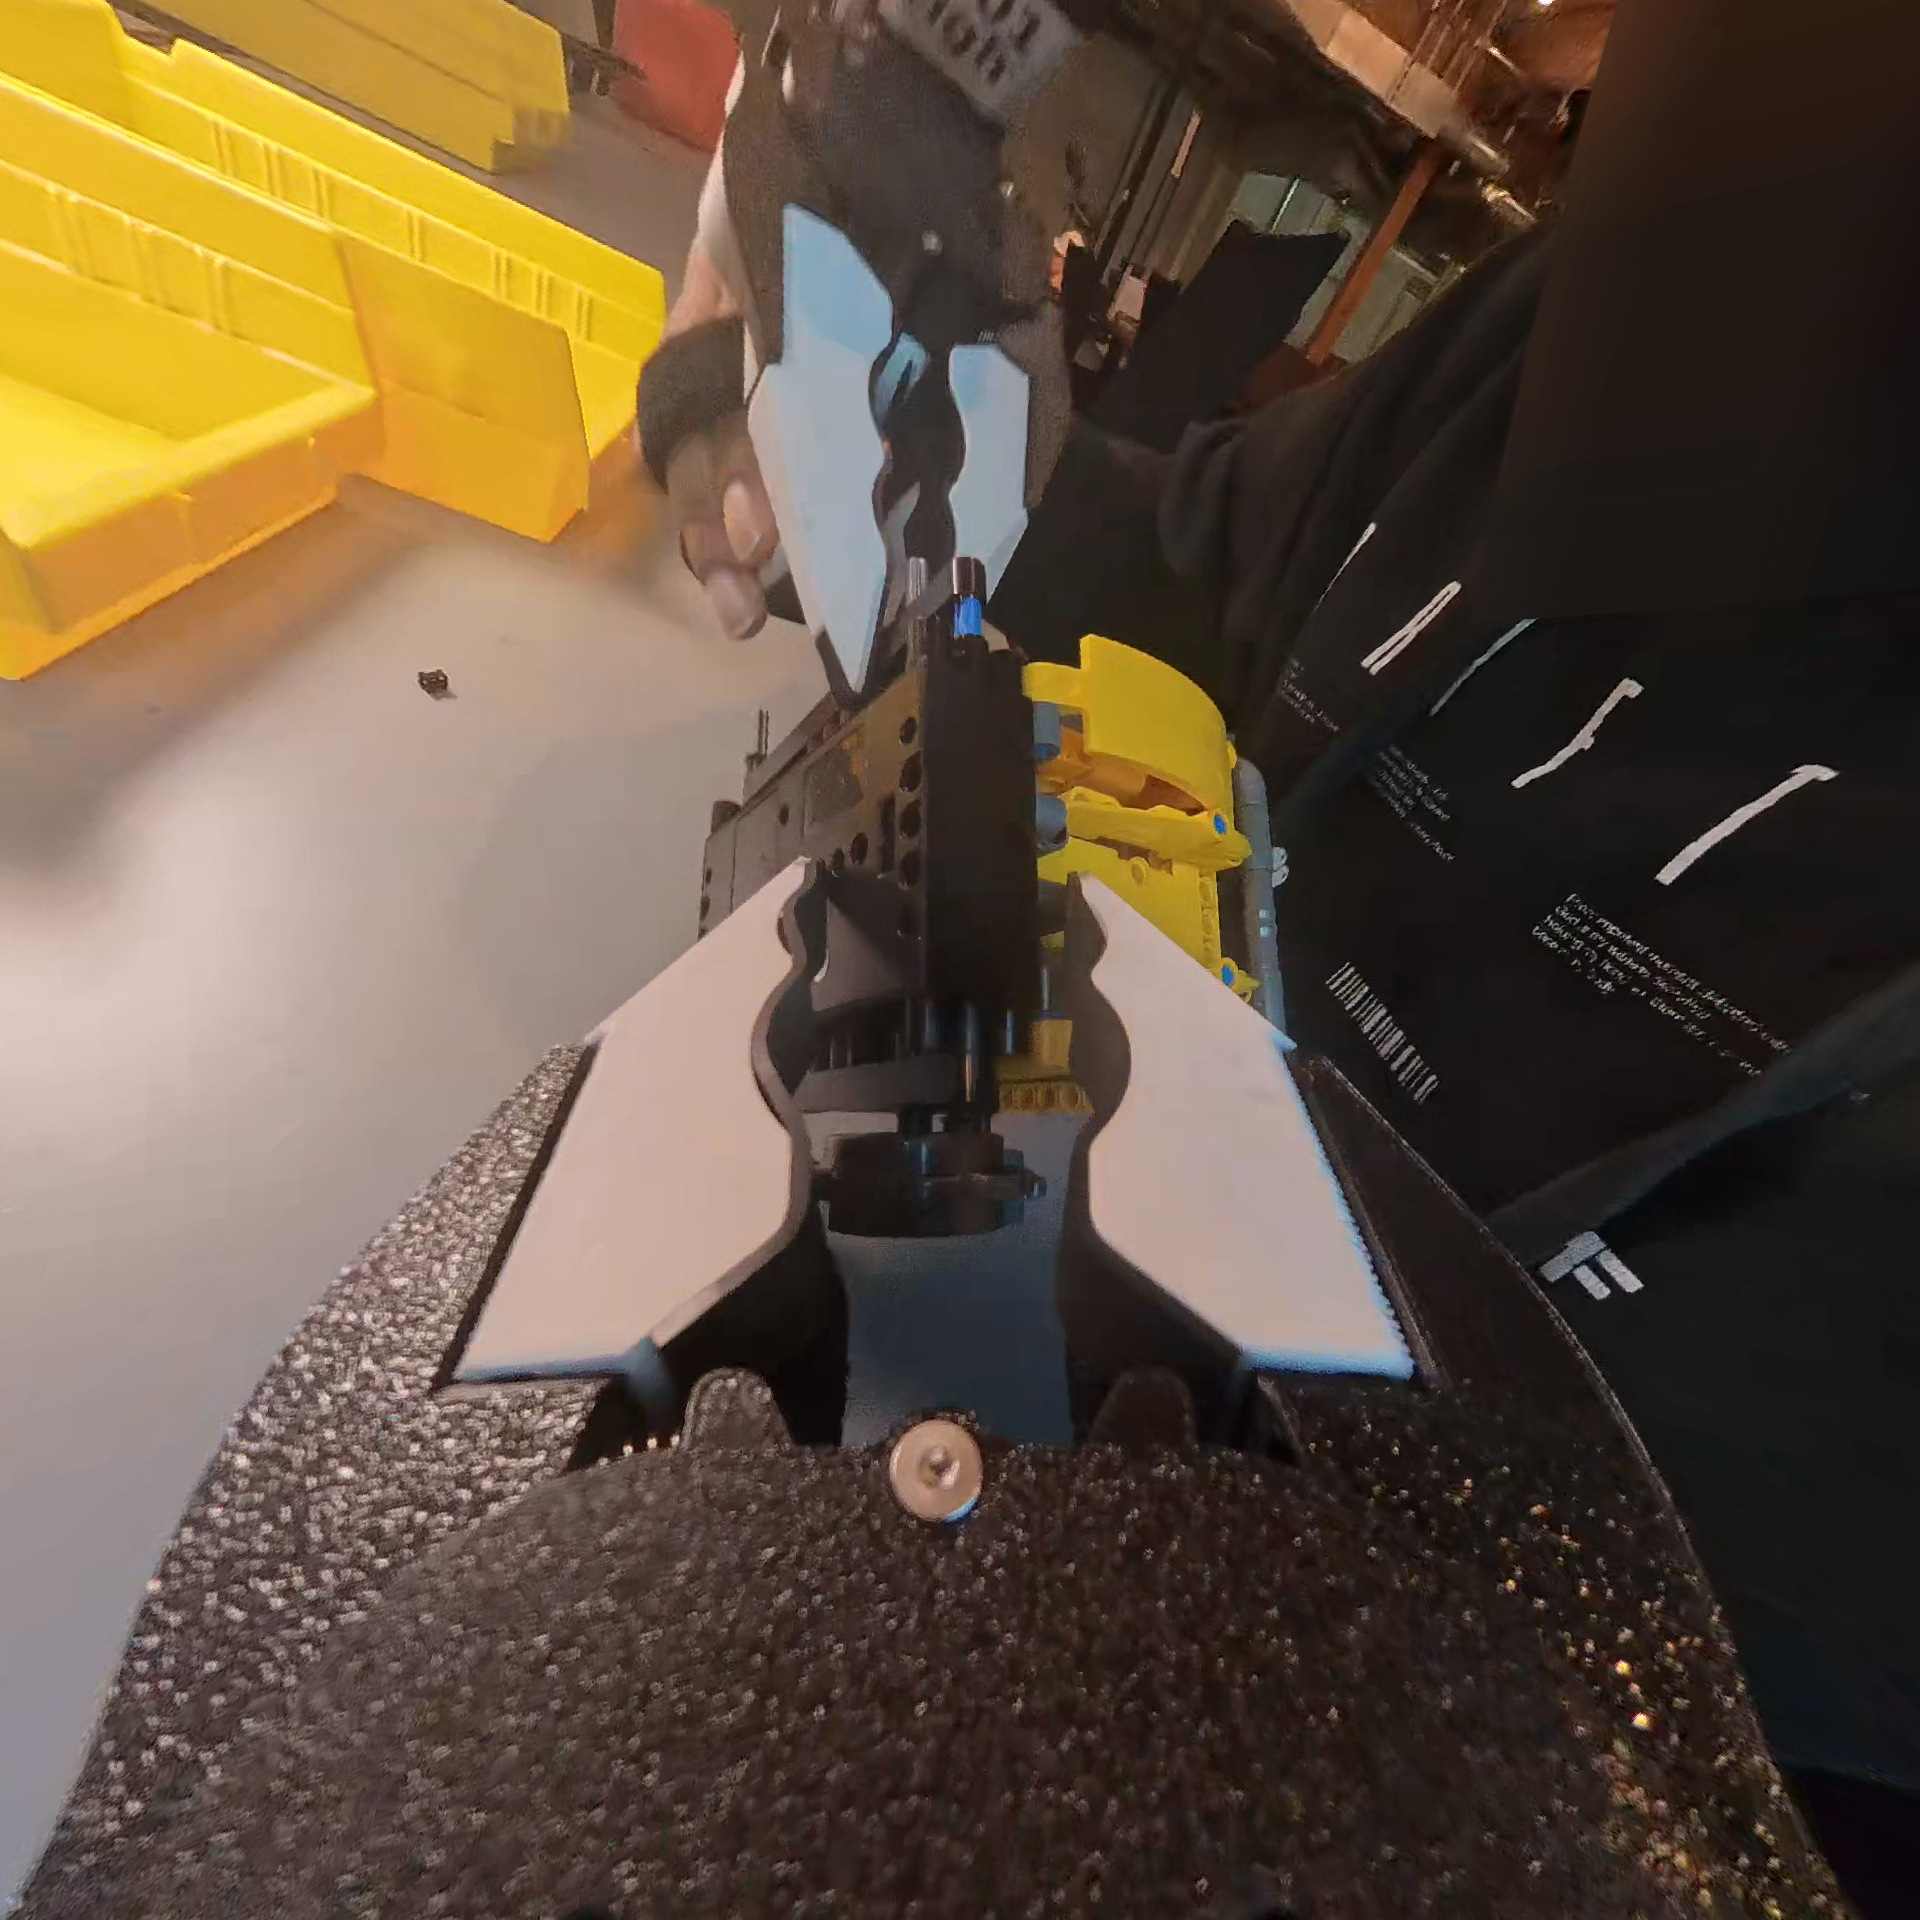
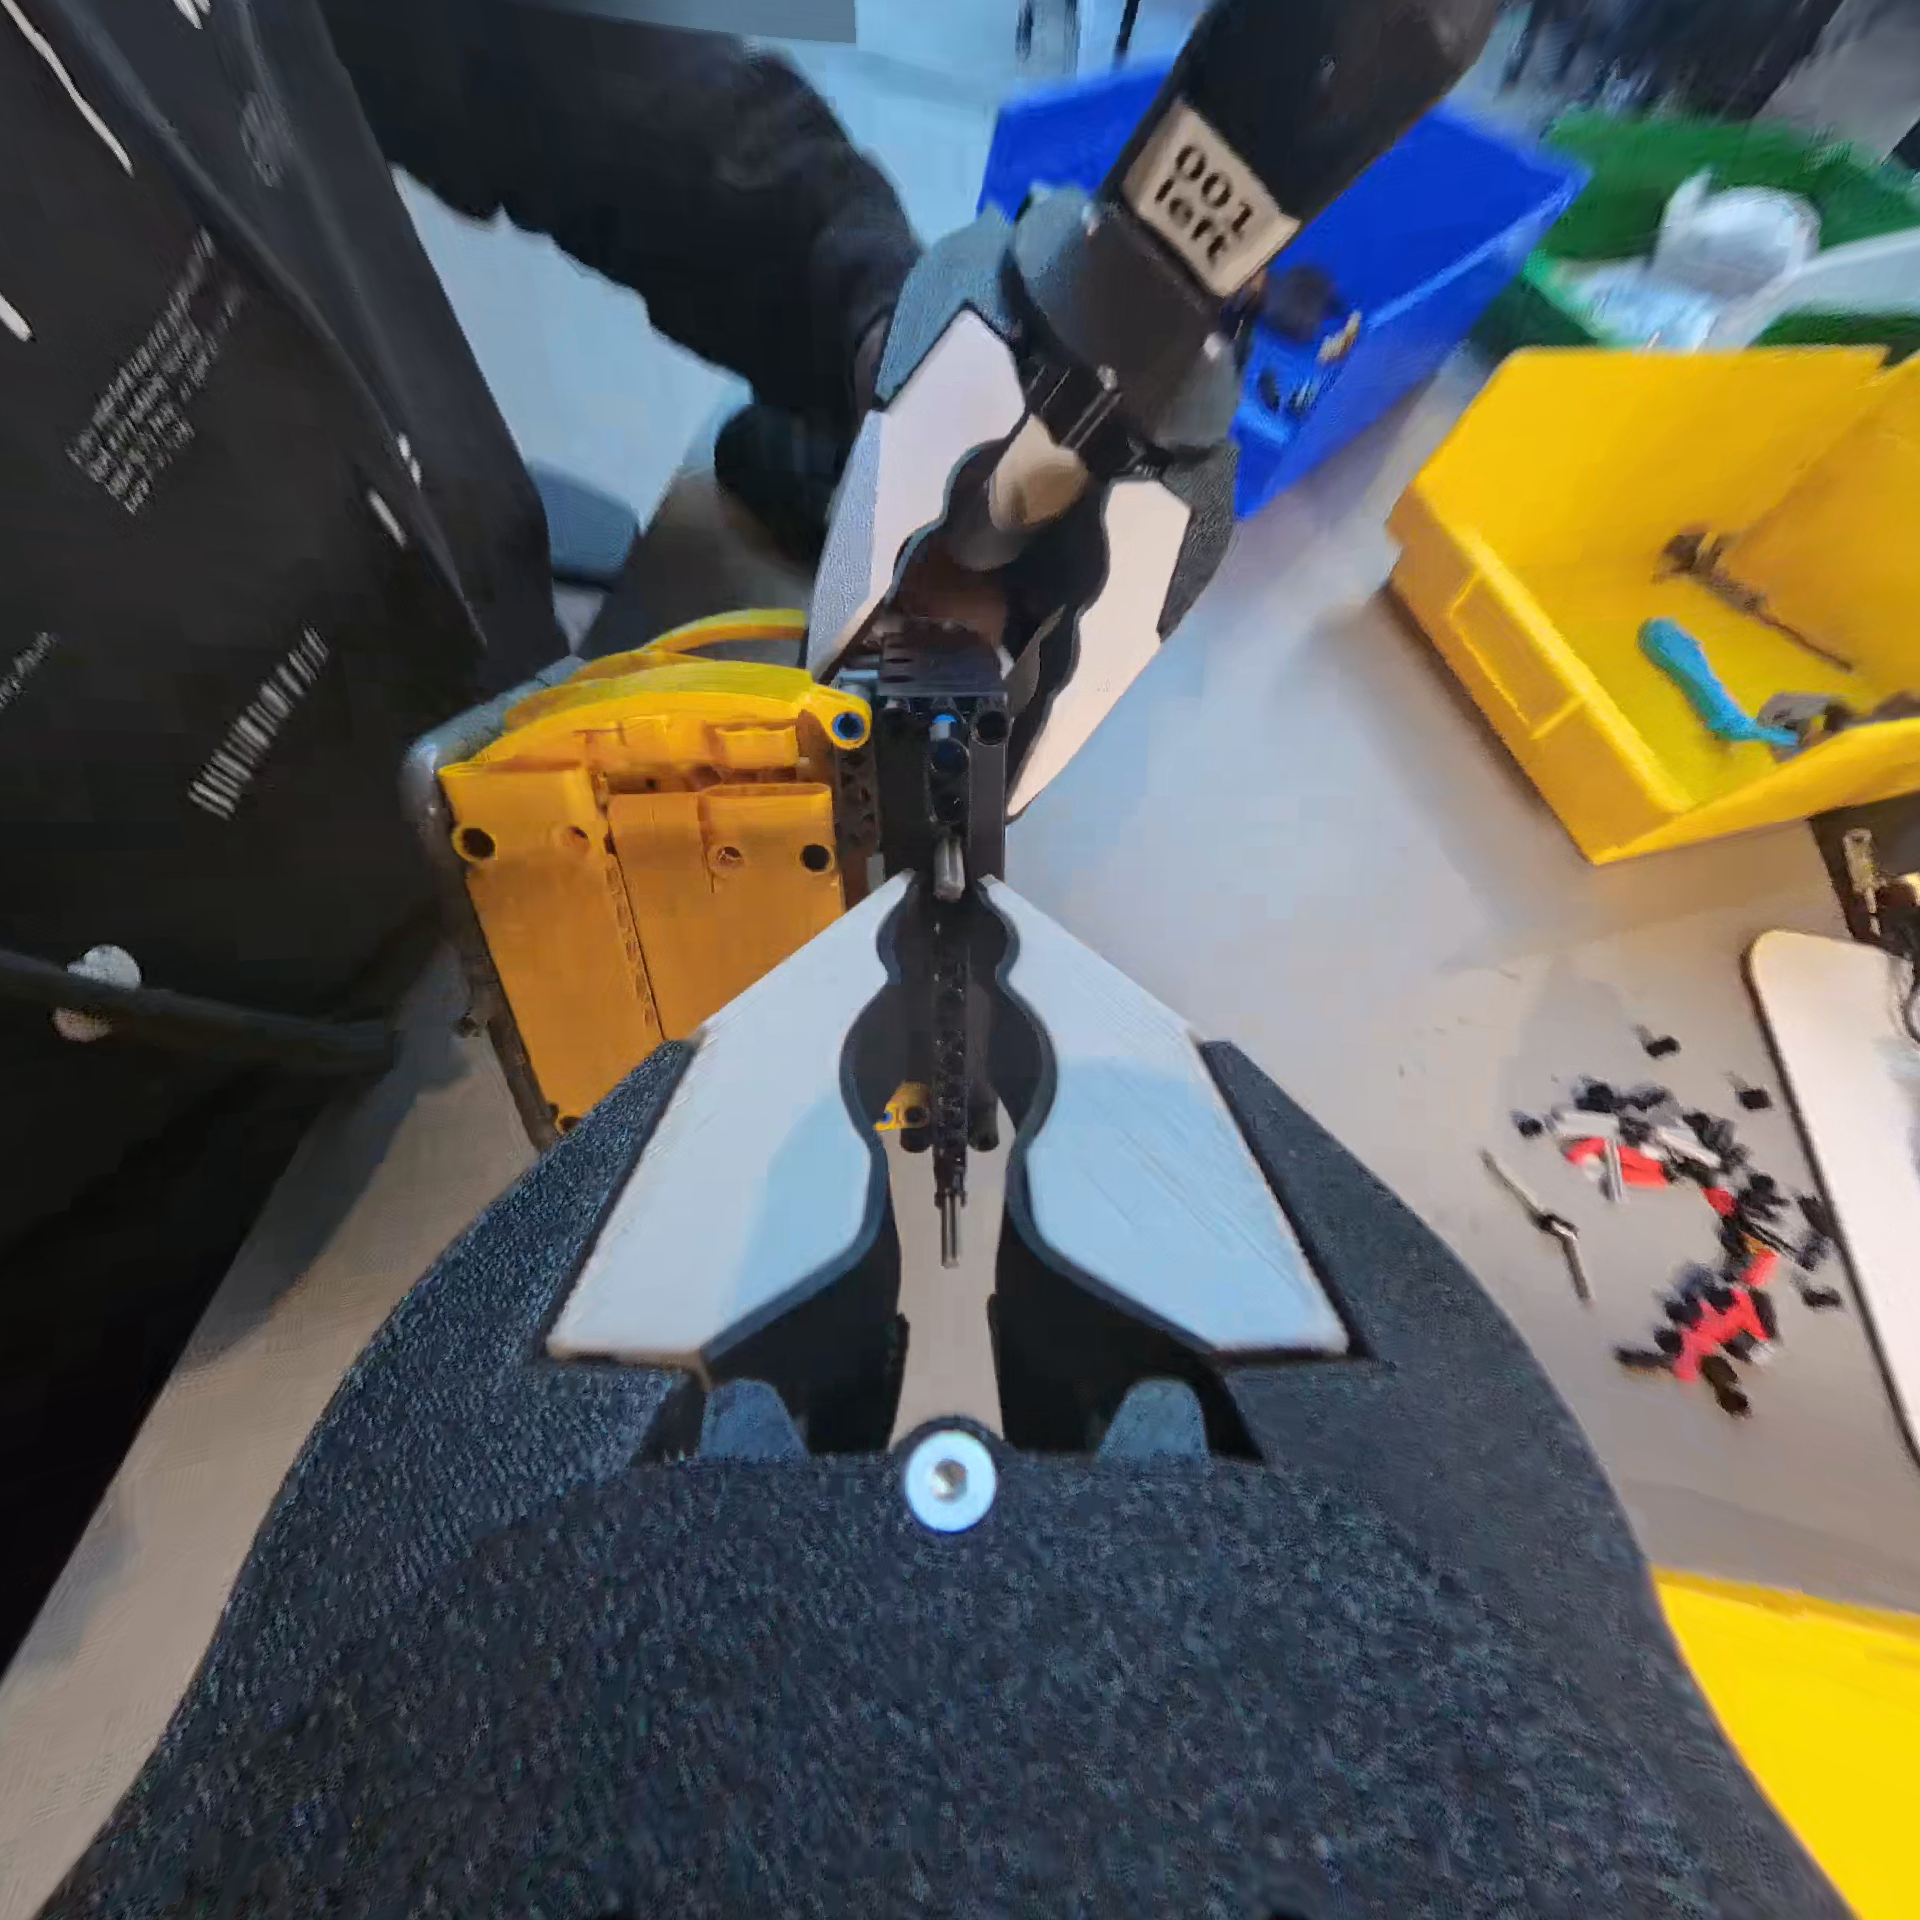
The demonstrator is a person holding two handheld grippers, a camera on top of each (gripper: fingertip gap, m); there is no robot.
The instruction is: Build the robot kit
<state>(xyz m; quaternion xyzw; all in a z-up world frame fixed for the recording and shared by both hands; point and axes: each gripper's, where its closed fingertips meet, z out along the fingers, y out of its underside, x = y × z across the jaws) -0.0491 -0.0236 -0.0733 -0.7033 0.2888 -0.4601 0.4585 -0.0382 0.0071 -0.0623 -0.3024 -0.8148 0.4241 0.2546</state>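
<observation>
My left gripper: jaws part-open, clamped around the black-and-yellow brick model. My right gripper: nearly closed, pinching the model's grey pin.

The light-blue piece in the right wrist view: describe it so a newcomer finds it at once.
Start at the grey table, right of the yellow-and-black brick model. The open yellow bin sits at the right edge, in front of the blue bin. On its floor lies the light-blue piece, long and slightly curved, the only blue item among dark parts.
</observation>
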